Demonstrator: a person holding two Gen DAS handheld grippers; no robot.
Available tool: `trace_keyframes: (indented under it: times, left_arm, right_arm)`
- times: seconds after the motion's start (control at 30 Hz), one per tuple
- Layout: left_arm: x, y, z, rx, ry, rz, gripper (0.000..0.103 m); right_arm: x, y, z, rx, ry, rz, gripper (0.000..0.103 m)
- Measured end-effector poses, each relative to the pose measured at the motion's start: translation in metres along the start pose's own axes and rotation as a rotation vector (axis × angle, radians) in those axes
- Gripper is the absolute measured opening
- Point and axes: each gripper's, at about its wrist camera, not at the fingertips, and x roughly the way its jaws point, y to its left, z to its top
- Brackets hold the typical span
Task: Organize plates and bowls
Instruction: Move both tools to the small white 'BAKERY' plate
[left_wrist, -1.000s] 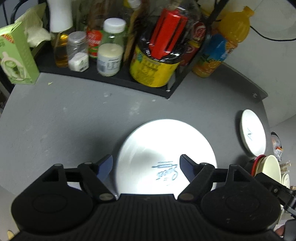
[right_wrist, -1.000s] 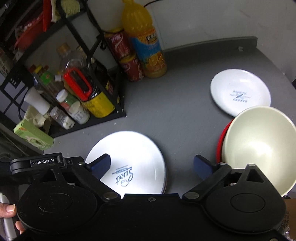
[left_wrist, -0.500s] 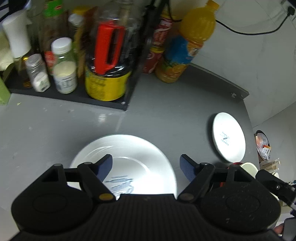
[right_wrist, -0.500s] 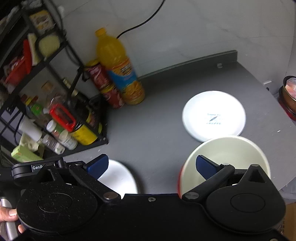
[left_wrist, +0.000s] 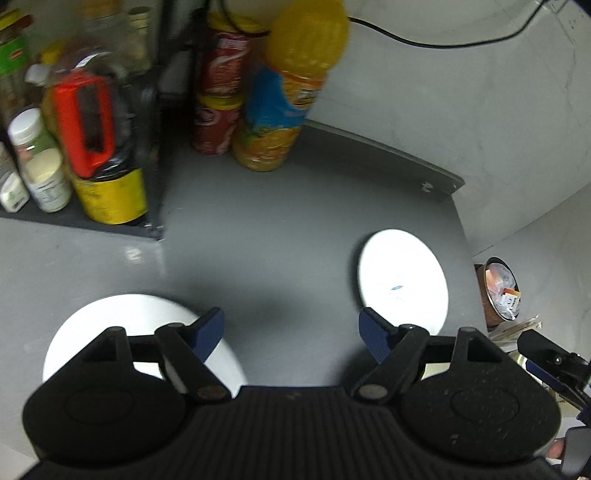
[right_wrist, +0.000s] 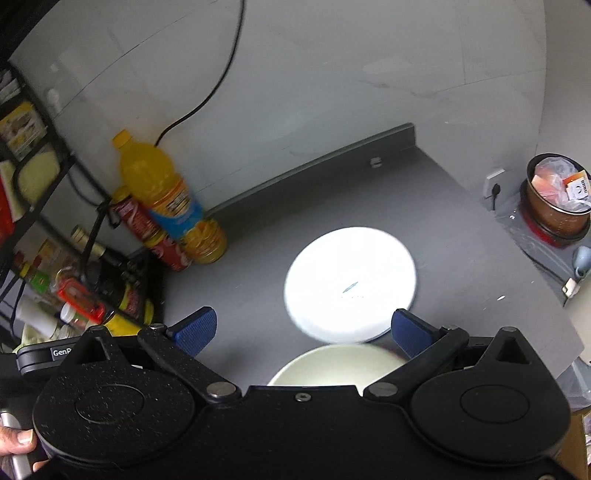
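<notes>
Left gripper (left_wrist: 291, 330) is showing a matte black body with ribbed top plate, two round speckled side housings, black linkage arms with silver pivot pins, and dark blue textured fingertips (left_wrist: 210, 328). Right gripper (right_wrist: 302, 326) is showing the same black build with a smooth top plate, one centre screw, brighter blue fingertips (right_wrist: 194, 328), and a white "GenR" label partly showing at left. Bare thumb (right_wrist: 16, 439) skin is peeking in bottom left.
</notes>
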Motion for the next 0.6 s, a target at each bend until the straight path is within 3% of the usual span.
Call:
trace_keyframes:
  times: [0.33,0.6]
  left_arm:
    - [0.048,-0.048,0.011,0.039,0.039,-0.020,0.078]
    - [0.090,-0.059,0.015,-0.031,0.083,-0.023,0.078]
  right_arm:
    - [0.031,-0.053,0.019,0.047,0.070,-0.004,0.101]
    - [0.065,-0.087,0.034,0.054,0.138,-0.013,0.097]
